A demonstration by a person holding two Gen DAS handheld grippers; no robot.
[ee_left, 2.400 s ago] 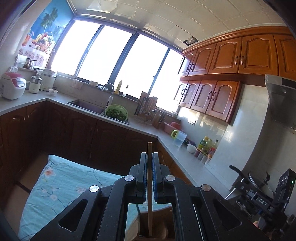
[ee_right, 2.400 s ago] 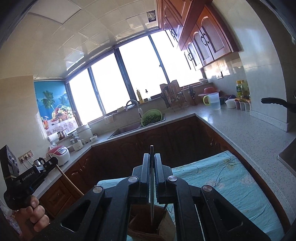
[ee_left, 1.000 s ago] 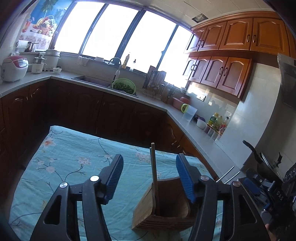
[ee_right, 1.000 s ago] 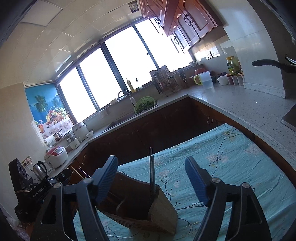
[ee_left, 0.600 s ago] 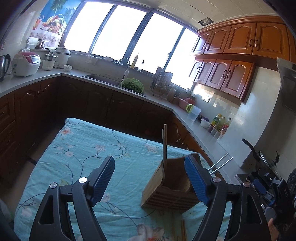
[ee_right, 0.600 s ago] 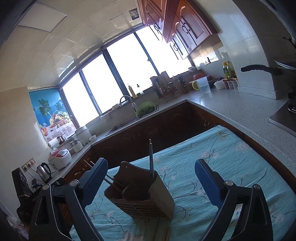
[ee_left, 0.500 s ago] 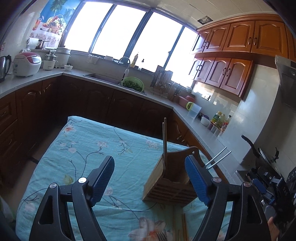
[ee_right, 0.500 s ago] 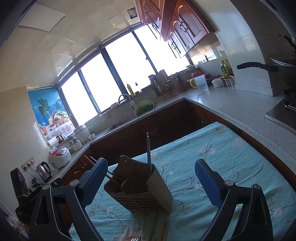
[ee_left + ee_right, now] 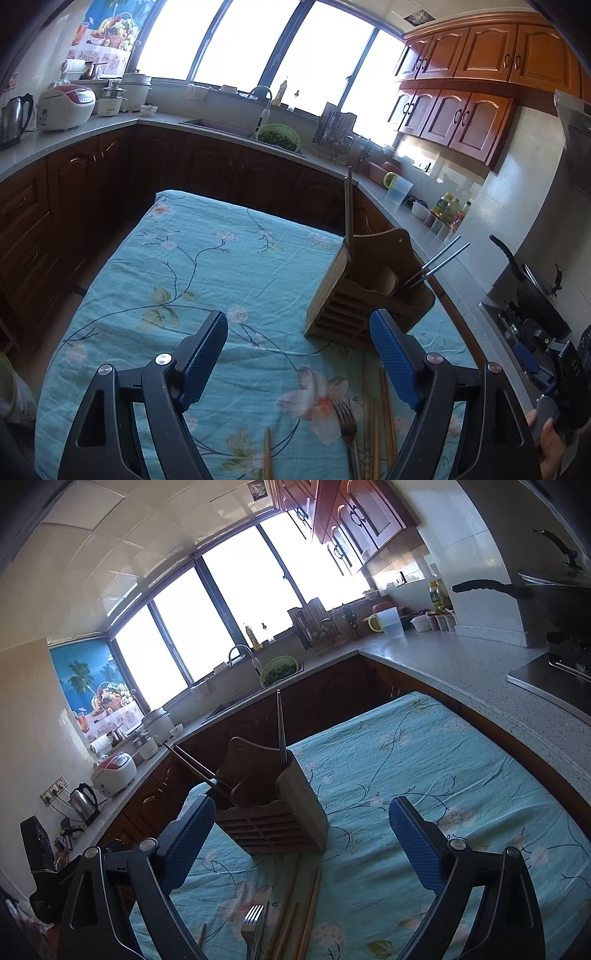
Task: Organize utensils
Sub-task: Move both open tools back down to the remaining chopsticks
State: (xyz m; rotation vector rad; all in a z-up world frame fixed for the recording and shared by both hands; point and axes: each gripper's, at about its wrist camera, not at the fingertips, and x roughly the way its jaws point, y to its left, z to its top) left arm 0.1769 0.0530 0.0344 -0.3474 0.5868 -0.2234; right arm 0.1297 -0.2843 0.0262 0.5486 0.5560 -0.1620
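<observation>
1. On the table, a teal floral cloth (image 9: 207,266) covers the whole top; dark lower cabinets and a pale counter wrap around it.
2. Wooden utensil holder (image 9: 354,295) stands on the cloth, toward the right in the left wrist view, left of centre in the right wrist view (image 9: 273,812).
3. Left gripper (image 9: 301,356) jaws spread wide, nothing between the pads, having just been opening; holder sits just beyond its right finger.
4. Right gripper (image 9: 303,842) also wide apart, empty, holder near its left finger.
5. One wooden chopstick (image 9: 348,210) upright in the holder's left compartment; two metal chopsticks (image 9: 439,260) lean out the other end.
6. Loose chopsticks (image 9: 384,417) and a fork (image 9: 345,419) lie flat on the cloth, in front of the holder.
</observation>
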